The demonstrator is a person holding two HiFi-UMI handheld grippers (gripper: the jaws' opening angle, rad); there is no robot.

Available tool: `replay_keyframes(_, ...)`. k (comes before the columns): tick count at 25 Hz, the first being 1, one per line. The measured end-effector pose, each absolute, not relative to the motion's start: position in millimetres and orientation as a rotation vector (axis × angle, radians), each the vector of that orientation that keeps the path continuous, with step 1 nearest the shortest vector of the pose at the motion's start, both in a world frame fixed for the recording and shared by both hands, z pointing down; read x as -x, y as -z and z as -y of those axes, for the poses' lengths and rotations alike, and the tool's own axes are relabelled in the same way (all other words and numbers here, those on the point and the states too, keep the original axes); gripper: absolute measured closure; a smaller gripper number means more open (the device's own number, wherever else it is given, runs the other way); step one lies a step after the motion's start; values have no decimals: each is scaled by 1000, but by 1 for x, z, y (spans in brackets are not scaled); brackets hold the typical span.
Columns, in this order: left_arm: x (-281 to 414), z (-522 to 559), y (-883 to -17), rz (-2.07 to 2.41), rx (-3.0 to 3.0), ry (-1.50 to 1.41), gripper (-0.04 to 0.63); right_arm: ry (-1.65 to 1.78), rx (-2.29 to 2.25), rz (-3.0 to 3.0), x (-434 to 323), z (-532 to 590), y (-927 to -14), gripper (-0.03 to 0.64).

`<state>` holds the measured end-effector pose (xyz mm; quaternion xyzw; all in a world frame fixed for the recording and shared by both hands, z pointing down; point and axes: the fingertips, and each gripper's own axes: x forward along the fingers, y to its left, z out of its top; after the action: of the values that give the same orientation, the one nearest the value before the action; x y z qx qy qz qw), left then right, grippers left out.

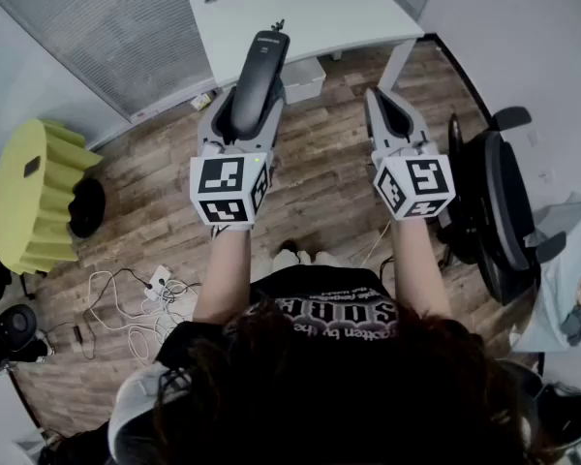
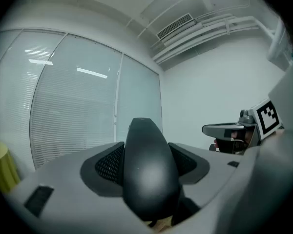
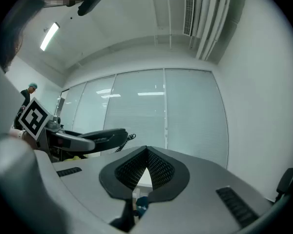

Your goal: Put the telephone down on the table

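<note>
Left gripper view: telephone [image 2: 149, 172] snug between left gripper's [image 2: 146, 146] pads [image 2: 110, 165].

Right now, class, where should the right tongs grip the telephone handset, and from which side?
Probably its far end: the telephone handset sticks out beyond the left tongs, which clamp its middle. Come in from the right, where the right tongs are shut and empty, and close across its narrow width.
</note>
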<state>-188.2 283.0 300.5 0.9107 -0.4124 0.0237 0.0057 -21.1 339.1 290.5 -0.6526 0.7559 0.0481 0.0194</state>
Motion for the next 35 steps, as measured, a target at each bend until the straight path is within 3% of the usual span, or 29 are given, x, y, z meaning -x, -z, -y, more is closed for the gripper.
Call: replay_keyframes(35,209,-175,-312,1235,-2850,-83,314,-103,2066,-2301,37,-238,-301,588)
